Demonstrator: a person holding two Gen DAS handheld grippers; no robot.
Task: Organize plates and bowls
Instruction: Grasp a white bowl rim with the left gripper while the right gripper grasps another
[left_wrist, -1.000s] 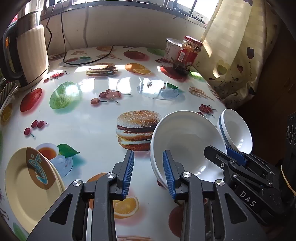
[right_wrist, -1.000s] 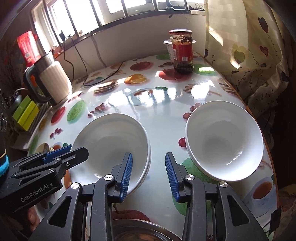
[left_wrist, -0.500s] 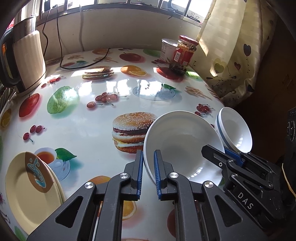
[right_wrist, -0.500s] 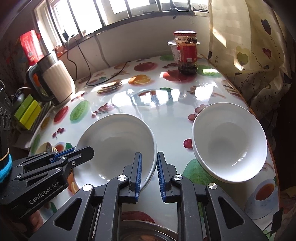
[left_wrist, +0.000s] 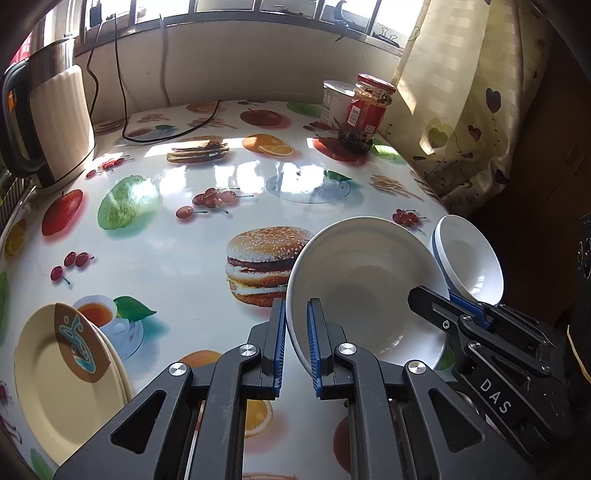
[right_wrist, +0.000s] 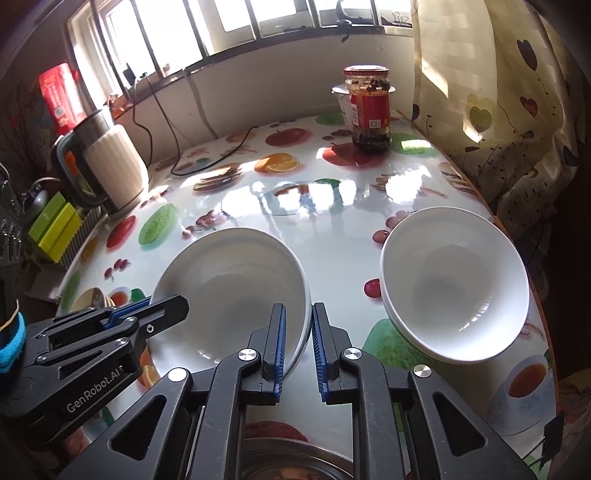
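Slippage is risked: opposite rims of the white bowl (left_wrist: 364, 284) are pinched thinly by left gripper (left_wrist: 296, 341) and right gripper (right_wrist: 298, 345); uneven lifting could tip it

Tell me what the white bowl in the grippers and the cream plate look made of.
White bowl: likely glazed ceramic, given its glossy highlights and thick rim, though melamine is possible. Cream plate: smooth and duller with a printed motif; probably melamine or plastic, uncertain.

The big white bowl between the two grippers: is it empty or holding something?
Empty. The big white bowl shows a bare, glossy inside in both wrist views, with the left gripper and right gripper each closed on its rim.
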